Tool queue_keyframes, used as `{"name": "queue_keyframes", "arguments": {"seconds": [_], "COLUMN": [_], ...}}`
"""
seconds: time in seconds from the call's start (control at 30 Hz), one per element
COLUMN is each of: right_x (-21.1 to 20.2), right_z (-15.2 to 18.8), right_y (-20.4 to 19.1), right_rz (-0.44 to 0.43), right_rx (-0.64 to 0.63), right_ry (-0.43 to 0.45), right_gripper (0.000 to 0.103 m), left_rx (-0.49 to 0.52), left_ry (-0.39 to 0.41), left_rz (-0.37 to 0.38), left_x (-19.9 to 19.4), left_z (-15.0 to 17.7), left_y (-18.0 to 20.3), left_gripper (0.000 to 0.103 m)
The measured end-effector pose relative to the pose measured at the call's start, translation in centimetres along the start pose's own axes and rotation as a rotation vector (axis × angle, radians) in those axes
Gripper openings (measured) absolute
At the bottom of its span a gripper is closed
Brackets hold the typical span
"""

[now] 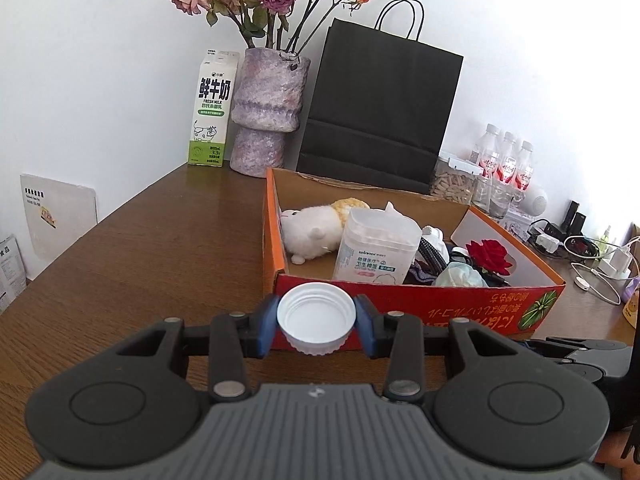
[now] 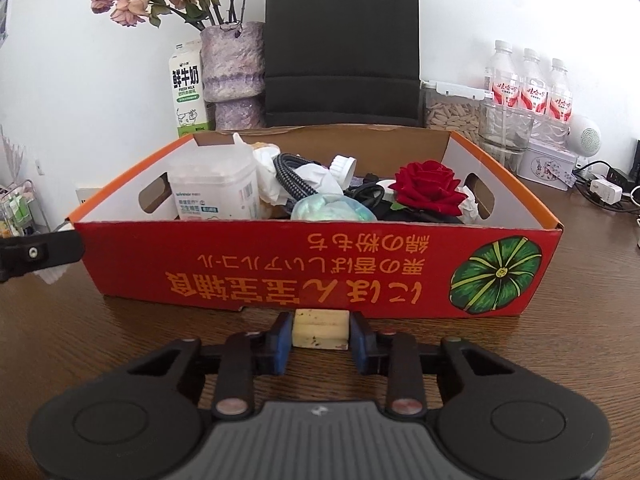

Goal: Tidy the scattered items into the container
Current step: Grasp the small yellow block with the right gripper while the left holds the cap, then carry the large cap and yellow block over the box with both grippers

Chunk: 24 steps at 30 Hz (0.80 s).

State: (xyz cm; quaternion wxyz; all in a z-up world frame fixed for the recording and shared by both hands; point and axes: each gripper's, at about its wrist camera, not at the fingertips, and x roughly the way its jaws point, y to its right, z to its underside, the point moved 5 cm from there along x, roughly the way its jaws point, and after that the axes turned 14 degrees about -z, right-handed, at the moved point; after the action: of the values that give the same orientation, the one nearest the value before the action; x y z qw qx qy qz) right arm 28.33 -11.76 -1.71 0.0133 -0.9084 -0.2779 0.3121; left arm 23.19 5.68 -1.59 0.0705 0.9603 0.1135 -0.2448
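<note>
A red and orange cardboard box (image 1: 460, 308) (image 2: 280, 272) stands on the brown wooden table (image 1: 140, 264). It holds a white plush toy (image 1: 310, 232), a cotton swab tub (image 1: 376, 246) (image 2: 214, 190), a red rose (image 1: 490, 256) (image 2: 428, 186), cables and wrappers. My left gripper (image 1: 316, 318) is shut on a white bottle cap (image 1: 316, 316), held above the box's near left corner. My right gripper (image 2: 320, 330) is shut on a cream eraser block (image 2: 320, 328), low at the table just before the box's front wall.
Behind the box stand a milk carton (image 1: 210, 108), a purple vase of dried roses (image 1: 268, 112), a black paper bag (image 1: 380, 104), a jar of seeds (image 2: 452, 114) and three water bottles (image 2: 528, 84). Chargers and cables (image 1: 580, 256) lie at the right.
</note>
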Motion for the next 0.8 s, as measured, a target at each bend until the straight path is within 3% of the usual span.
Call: {"name": "queue_keyframes", "arguments": {"seconds": [0.5, 0.8], "right_x": [-5.5, -9.3], "right_z": [-0.4, -4.6], "right_y": [-1.4, -0.6], "right_rz": [-0.045, -0.05], "right_rx": [-0.062, -0.111], "right_ry": [0.11, 0.234], "right_gripper": [0.029, 0.029], "left_rx": [-0.009, 0.01], "left_ry": [0.011, 0.116], "left_rz": [-0.014, 0.053], "left_x": [-1.6, -4.5], "left_z": [-0.3, -3.8], "left_y": [1.3, 5.9], "left_gripper": [0.041, 0.041]}}
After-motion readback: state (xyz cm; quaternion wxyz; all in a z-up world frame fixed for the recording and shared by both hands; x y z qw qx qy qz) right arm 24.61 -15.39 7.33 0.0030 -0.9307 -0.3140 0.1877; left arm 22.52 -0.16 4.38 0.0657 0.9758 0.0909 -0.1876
